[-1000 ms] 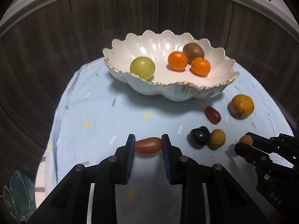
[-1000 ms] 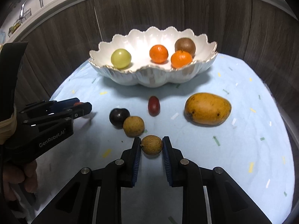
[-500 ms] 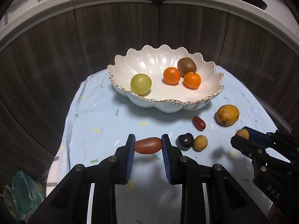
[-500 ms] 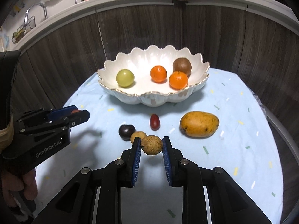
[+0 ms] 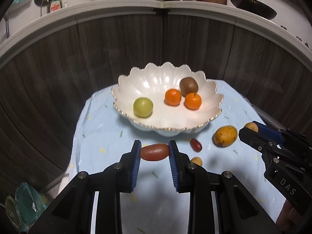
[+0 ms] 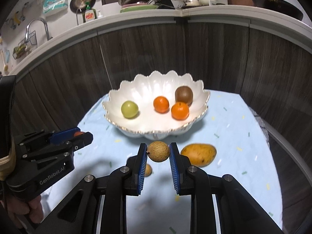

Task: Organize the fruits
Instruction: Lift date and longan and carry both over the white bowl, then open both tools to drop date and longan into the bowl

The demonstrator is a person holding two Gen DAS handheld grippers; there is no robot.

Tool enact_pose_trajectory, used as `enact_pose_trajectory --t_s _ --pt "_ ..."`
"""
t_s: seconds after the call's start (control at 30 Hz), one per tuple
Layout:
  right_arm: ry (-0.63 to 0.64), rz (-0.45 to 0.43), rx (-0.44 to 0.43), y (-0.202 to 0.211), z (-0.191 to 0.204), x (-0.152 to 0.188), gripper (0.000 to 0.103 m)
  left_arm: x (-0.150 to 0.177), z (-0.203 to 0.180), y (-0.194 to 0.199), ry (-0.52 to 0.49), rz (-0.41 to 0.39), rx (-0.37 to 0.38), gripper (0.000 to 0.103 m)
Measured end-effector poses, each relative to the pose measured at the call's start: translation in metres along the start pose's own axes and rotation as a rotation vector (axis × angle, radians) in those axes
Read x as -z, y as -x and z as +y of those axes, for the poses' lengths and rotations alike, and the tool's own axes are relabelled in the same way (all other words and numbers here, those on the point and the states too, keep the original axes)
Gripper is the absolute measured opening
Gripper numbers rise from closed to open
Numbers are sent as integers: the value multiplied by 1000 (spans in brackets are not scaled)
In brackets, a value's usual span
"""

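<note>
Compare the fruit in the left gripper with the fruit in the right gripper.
The red fruit in the left gripper is oblong, smooth and glossy; the tan fruit in the right gripper is round, dull and rough-skinned. The red fruit lies lengthwise across the pads, spanning them end to end; the tan fruit is clamped across its middle. Both are held off the blue cloth, short of the white bowl.

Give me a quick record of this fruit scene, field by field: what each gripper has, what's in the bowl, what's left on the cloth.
left gripper: shut on red oblong fruit
right gripper: shut on tan round fruit
bowl: green fruit, two oranges, kiwi
cloth: mango, dark red fruit, small yellow-brown fruit
</note>
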State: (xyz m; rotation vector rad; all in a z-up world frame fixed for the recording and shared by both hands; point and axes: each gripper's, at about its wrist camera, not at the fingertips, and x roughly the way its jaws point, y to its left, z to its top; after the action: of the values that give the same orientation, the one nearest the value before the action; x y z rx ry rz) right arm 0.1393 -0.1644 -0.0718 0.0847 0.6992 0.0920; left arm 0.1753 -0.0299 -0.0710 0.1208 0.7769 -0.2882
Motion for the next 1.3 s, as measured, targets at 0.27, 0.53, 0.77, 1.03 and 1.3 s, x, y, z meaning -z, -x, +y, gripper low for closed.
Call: enact_pose_trajectory --t_s 0.27,0.53,0.77,1.03,1.3 --pt "-3 -17 -4 1 -4 -24 24 -26 -1 1 -9 -22 -2 28" --pt "-6 -18 1 -11 -13 -45 24 -42 -2 -10 -16 -26 -7 28" --pt "-7 -2 -2 -25 -17 -56 24 -56 -2 -27 -11 -12 -4 28" --pt "-23 31 -13 -45 -23 -65 24 -65 -4 -48 -18 9 -1 28" --pt "-12 72 -19 -66 -22 -69 24 -65 -7 -72 -45 48 -5 29"
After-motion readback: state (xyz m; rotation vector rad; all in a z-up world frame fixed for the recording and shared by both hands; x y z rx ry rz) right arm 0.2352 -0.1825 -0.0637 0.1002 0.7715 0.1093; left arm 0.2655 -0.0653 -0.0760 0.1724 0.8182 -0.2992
